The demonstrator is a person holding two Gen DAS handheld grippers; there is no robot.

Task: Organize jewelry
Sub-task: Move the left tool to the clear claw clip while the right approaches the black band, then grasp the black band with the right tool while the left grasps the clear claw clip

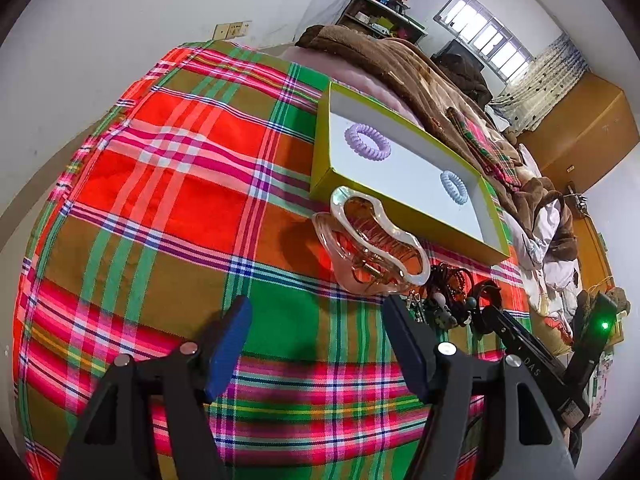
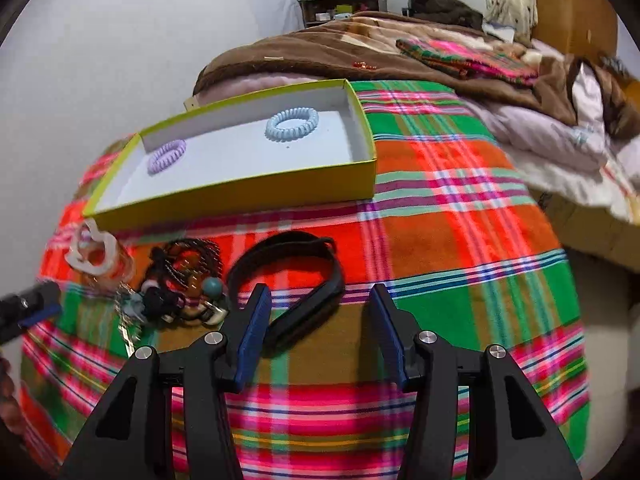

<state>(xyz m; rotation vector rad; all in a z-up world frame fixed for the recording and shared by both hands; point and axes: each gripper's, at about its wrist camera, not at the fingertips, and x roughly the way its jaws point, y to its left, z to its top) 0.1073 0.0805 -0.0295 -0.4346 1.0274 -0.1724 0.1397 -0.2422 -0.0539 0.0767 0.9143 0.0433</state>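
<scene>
Both tongs hang open and empty over the plaid blanket (image 1: 168, 200) that covers the bed. Left tongs (image 1: 316, 344) have their blue pads spread wide, with only cloth between them. Right tongs (image 2: 318, 332) are parted just as wide, and nothing is gripped.

Nearest to the right tongs lies a black headband (image 2: 286, 276). One curved end runs in beside the left pad, so the band sits just ahead and slightly left of the gap. Its arch opens toward the tongs, with its long axis lying roughly across the view.

Left of it is a tangle of dark beaded strands and small charms (image 2: 186, 284). Just ahead of the left tongs and a little to the right lies a clear pinkish hair claw (image 1: 372, 244), its long axis slanting away toward the box.

Beyond these stands the yellow-green box (image 2: 240, 196), open, with a white floor. A lilac coil hair tie (image 2: 167, 156) and a pale blue coil hair tie (image 2: 292, 124) already lie in it, well apart.

By my reckoning each tongs has its own nearest piece: the claw for the left, the headband for the right.
</scene>
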